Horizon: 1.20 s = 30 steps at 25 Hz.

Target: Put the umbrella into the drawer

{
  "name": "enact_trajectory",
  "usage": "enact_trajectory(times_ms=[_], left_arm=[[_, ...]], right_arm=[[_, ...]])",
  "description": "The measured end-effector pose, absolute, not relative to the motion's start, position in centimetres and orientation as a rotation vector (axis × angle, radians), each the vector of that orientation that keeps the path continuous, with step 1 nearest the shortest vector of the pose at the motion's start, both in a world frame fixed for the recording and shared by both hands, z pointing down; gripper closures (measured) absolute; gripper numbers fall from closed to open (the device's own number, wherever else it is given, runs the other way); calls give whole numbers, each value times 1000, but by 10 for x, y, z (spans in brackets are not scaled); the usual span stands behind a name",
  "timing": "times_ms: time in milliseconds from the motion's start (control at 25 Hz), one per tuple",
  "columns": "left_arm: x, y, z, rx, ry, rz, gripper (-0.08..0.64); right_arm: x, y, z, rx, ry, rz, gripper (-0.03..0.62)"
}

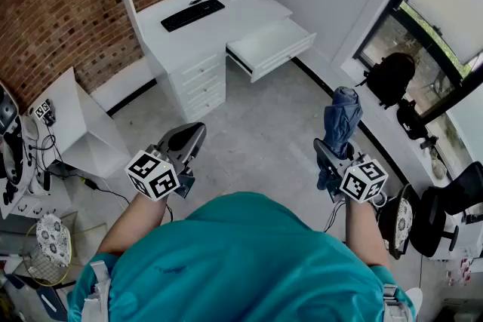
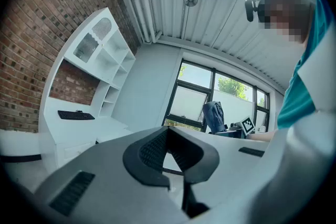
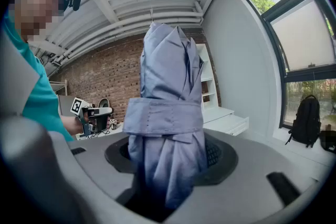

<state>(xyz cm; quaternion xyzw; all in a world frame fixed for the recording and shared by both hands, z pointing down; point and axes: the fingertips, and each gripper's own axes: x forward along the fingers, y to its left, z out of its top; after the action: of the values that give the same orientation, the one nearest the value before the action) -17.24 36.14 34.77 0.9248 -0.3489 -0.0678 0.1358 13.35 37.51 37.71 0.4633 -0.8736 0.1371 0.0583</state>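
A folded blue-grey umbrella [image 1: 341, 117] stands upright in my right gripper [image 1: 334, 156], whose jaws are shut on its lower part. In the right gripper view the umbrella [image 3: 167, 113] fills the middle, its strap wrapped round it, with the right gripper [image 3: 168, 157] around its base. My left gripper [image 1: 193, 135] is held level at the left, shut with nothing in it; in its own view the left gripper [image 2: 169, 136] shows its tips together. The white desk [image 1: 189, 38] stands ahead with its top drawer [image 1: 272, 47] pulled out and nothing in it.
A black keyboard [image 1: 192, 13] lies on the desk. A black backpack [image 1: 391, 78] leans by the window at the right, near an office chair [image 1: 445, 207]. A white cabinet [image 1: 72, 124] and a wire basket [image 1: 45, 245] stand at the left. Grey floor lies between me and the desk.
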Motion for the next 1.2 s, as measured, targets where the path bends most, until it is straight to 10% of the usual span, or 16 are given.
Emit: enact_trajectory(times_ms=[1200], left_arm=[[-93, 387, 341, 2662, -1074, -205, 545]], right_arm=[[208, 390, 367, 1324, -2653, 364, 348]])
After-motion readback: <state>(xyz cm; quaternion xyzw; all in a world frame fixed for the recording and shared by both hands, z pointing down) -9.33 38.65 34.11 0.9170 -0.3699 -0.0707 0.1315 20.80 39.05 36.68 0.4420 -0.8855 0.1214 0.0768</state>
